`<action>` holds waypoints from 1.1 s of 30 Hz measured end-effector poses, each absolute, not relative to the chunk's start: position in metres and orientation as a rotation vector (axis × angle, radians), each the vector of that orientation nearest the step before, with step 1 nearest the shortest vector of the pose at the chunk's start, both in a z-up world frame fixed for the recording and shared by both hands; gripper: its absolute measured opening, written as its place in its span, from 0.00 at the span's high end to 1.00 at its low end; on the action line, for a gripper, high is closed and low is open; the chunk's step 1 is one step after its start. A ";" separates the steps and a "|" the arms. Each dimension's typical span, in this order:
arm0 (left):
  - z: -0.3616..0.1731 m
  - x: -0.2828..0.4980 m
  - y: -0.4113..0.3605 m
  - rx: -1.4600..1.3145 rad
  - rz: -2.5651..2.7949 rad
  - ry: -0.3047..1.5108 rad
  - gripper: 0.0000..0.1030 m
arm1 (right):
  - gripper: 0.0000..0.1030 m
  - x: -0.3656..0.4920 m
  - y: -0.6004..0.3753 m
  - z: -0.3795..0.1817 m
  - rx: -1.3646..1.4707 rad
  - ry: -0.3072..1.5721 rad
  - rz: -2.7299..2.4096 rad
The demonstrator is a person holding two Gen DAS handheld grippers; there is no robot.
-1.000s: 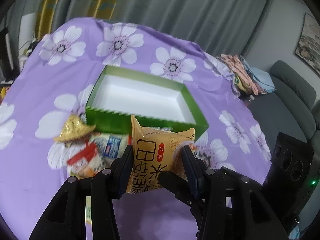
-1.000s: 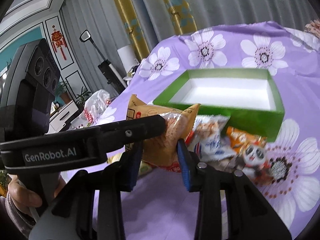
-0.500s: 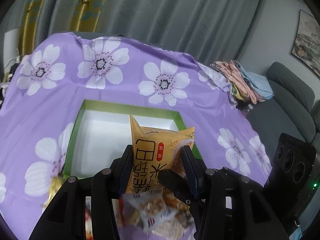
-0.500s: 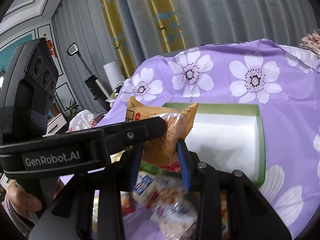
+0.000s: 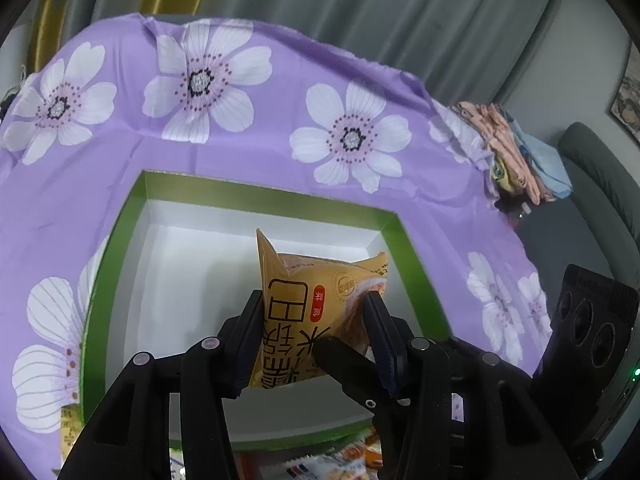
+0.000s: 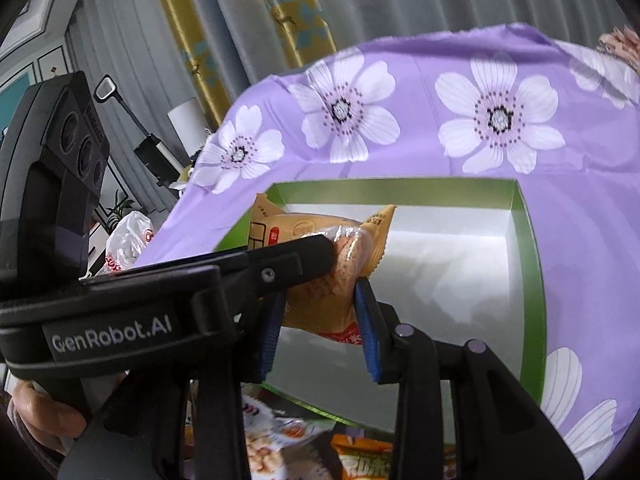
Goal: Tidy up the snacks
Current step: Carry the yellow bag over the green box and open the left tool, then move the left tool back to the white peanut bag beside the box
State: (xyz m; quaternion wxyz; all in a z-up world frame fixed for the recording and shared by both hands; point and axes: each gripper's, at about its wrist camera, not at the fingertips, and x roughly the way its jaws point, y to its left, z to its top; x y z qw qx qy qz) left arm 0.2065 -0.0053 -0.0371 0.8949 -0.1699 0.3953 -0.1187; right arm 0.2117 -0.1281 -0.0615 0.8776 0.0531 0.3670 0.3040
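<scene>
Much of the snack packet (image 5: 304, 272) is hidden from you. In the left wrist view its lower half sits behind the black fingers, and its printed face is partly covered by a finger (image 5: 344, 364) of the right gripper (image 6: 319, 290) crossing in from the lower right. In the right wrist view a finger (image 6: 296, 260) of the left gripper (image 5: 313, 296) lies across the packet from the left, so only its two top corners and its underside show.

Your left gripper is pinching the packet, a pad pressed against each side. Your right gripper also has the packet between its pads. Those jaws have just been easing apart slightly, though both pads look to be touching the wrapper.

The packet is held upright above the white inside of the green box (image 5: 100, 280), near the lower middle of both views. Whether it touches the floor of the box cannot be made out.

The box lies on a purple cloth (image 5: 280, 152) printed with white flowers. More snack packets (image 6: 280, 432) lie just below the near wall of the box, cut off by the bottom edge and blocked by the gripper frames. An orange packet (image 6: 360, 460) is among them.

A hand (image 6: 40, 412) shows at the lower left, mostly out of frame. A pile of folded clothes (image 5: 516, 148) sits at the cloth's right edge, beside a grey sofa (image 5: 592, 184). A white plastic bag (image 6: 128, 240) peeks out behind the left gripper's body.
</scene>
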 end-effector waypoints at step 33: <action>-0.042 0.072 0.019 -0.409 -0.170 0.799 0.23 | 0.35 0.097 -0.244 -0.056 0.256 0.735 0.677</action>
